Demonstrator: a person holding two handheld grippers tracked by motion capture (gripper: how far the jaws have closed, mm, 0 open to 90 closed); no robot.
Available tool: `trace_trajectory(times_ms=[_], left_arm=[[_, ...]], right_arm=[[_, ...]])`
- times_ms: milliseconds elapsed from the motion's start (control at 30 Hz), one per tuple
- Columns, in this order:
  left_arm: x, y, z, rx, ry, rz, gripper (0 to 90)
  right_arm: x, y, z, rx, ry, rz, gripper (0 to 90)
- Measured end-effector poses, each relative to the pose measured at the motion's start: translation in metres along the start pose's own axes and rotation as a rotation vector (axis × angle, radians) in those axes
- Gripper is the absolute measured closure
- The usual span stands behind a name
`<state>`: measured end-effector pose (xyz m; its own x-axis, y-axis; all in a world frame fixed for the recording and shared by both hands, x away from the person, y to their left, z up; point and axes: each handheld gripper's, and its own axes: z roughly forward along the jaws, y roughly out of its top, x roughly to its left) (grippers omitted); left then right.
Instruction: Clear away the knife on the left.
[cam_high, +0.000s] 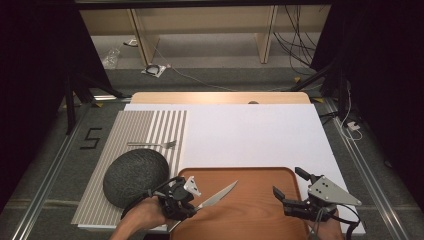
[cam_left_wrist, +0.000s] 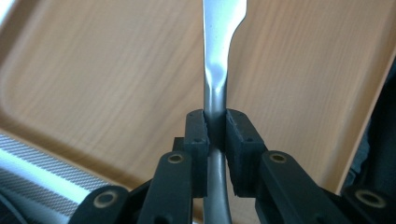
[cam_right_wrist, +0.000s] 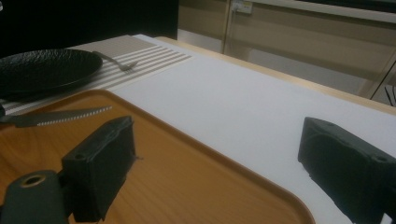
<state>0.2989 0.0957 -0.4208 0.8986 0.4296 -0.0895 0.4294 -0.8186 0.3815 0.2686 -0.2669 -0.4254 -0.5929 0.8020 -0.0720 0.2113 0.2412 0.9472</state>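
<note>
White tabletop (cam_high: 250, 135) under dim light, wooden tray (cam_high: 260, 210) at lower centre. Left gripper (cam_high: 192, 202) clamped tight on knife (cam_high: 217, 195) handle, blade hanging over tray's left part. Right gripper (cam_high: 290, 187) wide open, empty, over tray's right edge. Plate (cam_high: 135, 176) and fork (cam_high: 155, 144) already laid on striped placemat (cam_high: 125, 135) at left; knife not yet placed. No readable writing apart from a taped "5" mark (cam_high: 91, 138) on floor, left edge.

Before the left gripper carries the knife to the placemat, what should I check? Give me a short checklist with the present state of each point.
1. Left gripper shut on the knife handle: ok.
2. Knife blade over the wooden tray; whether it is lifted off: cannot tell.
3. Right gripper open, holding nothing: ok.
4. Free space on the striped placemat beside the black plate: ok.
5. Fork lies on the placemat beyond the plate: ok.
</note>
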Motion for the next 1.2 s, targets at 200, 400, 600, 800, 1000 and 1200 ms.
trace_trajectory(times_ms=[200, 400, 600, 800, 1000, 1200], left_arm=[[-0.005, 0.004, 0.005, -0.001, -0.027, 0.009, 79.6], [-0.012, 0.007, 0.014, 0.021, -0.048, 0.022, 79.6], [-0.016, 0.009, 0.023, 0.061, -0.051, 0.032, 79.6], [-0.017, 0.009, 0.029, 0.092, -0.051, 0.037, 79.6], [-0.019, 0.008, 0.038, 0.125, -0.055, 0.043, 79.6], [-0.021, 0.009, 0.037, 0.120, -0.077, 0.044, 81.3]], right_arm=[[0.000, 0.000, 0.000, 0.002, 0.000, 0.002, 12.0], [0.000, 0.000, 0.000, 0.004, 0.002, 0.002, 12.0], [0.000, -0.001, 0.001, 0.006, 0.004, 0.005, 12.0], [0.001, -0.001, 0.002, 0.004, 0.005, 0.005, 12.1], [0.001, -0.001, 0.001, 0.012, 0.006, -0.001, 12.1], [0.001, -0.001, 0.001, 0.009, 0.008, 0.003, 12.1]])
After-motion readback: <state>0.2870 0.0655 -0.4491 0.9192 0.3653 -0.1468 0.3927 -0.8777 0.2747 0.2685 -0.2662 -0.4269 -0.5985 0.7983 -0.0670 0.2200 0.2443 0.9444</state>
